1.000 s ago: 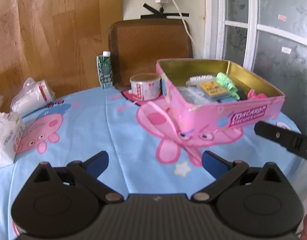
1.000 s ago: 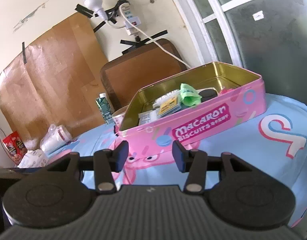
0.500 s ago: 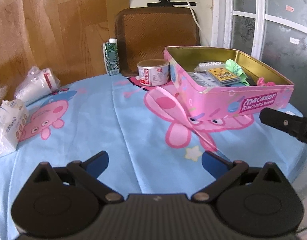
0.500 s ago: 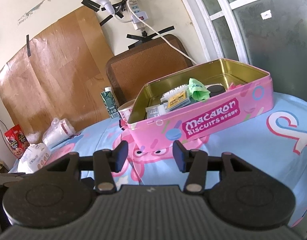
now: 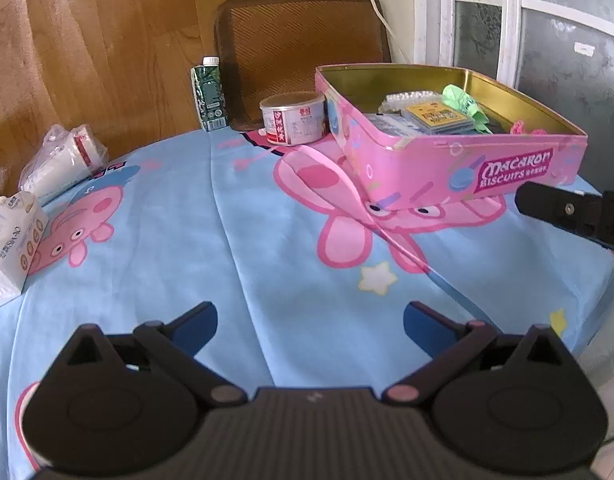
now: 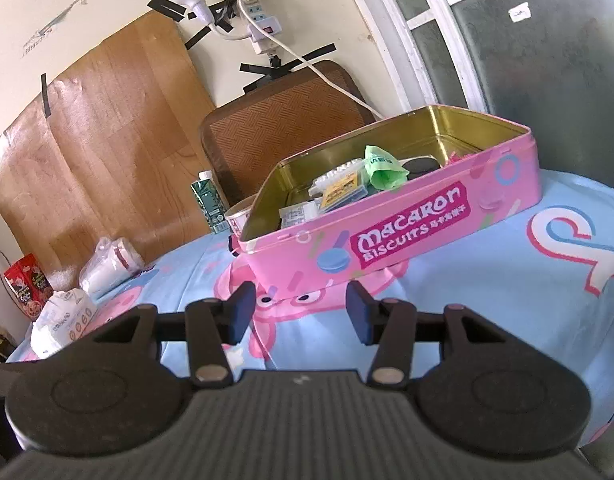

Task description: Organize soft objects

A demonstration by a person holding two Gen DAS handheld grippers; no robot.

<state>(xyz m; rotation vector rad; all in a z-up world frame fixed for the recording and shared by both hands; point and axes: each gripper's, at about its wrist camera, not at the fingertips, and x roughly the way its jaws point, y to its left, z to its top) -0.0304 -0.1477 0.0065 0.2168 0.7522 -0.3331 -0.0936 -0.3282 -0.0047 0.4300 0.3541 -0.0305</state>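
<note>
Desk (image 5: 267, 240): blue cartoon cloth, bare between both tongs, rounded edge dropping close right of the right tongs (image 6: 299, 312) | pink tin (image 6: 387, 232): just ahead of them, rigid rim, packed | tissue pack (image 5: 11, 240): far left of left tongs (image 5: 307, 324), light, squashy, pinch mid-body | green pouch (image 6: 381, 166): inside tin, soft, crinkly | both tongs parted, empty.
</note>
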